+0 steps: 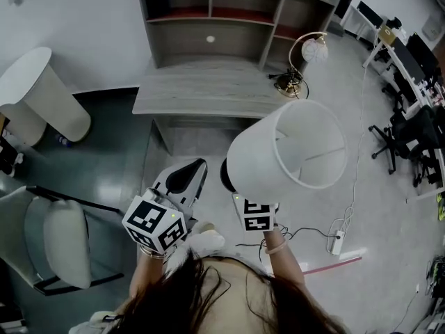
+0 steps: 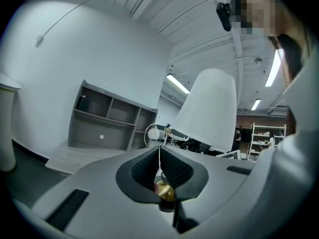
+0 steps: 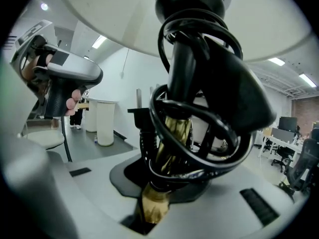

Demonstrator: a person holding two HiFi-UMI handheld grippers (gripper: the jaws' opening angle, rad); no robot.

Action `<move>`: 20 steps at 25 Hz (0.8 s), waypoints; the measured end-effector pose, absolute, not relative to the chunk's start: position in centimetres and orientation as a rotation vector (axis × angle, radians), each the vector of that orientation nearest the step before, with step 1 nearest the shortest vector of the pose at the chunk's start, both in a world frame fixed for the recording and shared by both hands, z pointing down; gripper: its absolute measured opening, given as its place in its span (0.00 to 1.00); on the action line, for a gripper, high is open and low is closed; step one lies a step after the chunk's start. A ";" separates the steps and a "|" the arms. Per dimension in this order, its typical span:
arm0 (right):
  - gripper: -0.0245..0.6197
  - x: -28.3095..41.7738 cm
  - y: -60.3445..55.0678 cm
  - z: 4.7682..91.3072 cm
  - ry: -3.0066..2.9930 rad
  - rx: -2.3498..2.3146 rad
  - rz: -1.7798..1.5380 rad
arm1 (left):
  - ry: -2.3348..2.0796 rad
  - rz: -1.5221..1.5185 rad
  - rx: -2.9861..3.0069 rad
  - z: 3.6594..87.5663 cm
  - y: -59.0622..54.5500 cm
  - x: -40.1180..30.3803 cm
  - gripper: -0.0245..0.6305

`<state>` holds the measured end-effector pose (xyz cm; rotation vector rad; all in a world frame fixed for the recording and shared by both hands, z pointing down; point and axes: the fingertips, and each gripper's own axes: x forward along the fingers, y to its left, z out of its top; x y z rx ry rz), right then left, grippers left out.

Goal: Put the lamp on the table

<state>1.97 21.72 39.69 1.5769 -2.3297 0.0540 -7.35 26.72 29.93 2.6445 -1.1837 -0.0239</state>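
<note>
The lamp has a wide white shade (image 1: 292,152), a brass stem (image 3: 174,133) and a black cord (image 3: 209,108) coiled round the stem. My right gripper (image 1: 240,193) is shut on the brass stem (image 3: 155,203) and holds the lamp tilted in the air, short of the grey wooden table (image 1: 201,89). The shade hides the right jaws in the head view. My left gripper (image 1: 182,181) hovers beside the lamp on its left, with its jaws together (image 2: 160,183) and only a small brass-coloured bit showing low between them. In the left gripper view the shade (image 2: 209,113) rises to the right.
A grey shelf unit (image 1: 229,12) stands at the back of the table. A small gold lamp with a globe (image 1: 304,58) sits at the table's right end. A white cylinder stand (image 1: 42,96) and a chair (image 1: 66,242) are at the left. A power strip (image 1: 338,241) lies on the floor, with office desks (image 1: 410,68) at the right.
</note>
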 end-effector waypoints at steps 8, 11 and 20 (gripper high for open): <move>0.16 -0.5 18.4 39.7 -2.324 1.593 0.050 | -1.155 -0.022 2.650 30.4 23.4 -9.6 0.06; 0.16 -0.9 17.5 39.7 -2.317 1.596 0.056 | -1.141 -0.026 2.651 30.3 22.5 -10.0 0.06; 0.16 -1.5 15.5 39.9 -2.312 1.611 0.082 | -1.131 -0.011 2.642 30.9 20.7 -10.8 0.06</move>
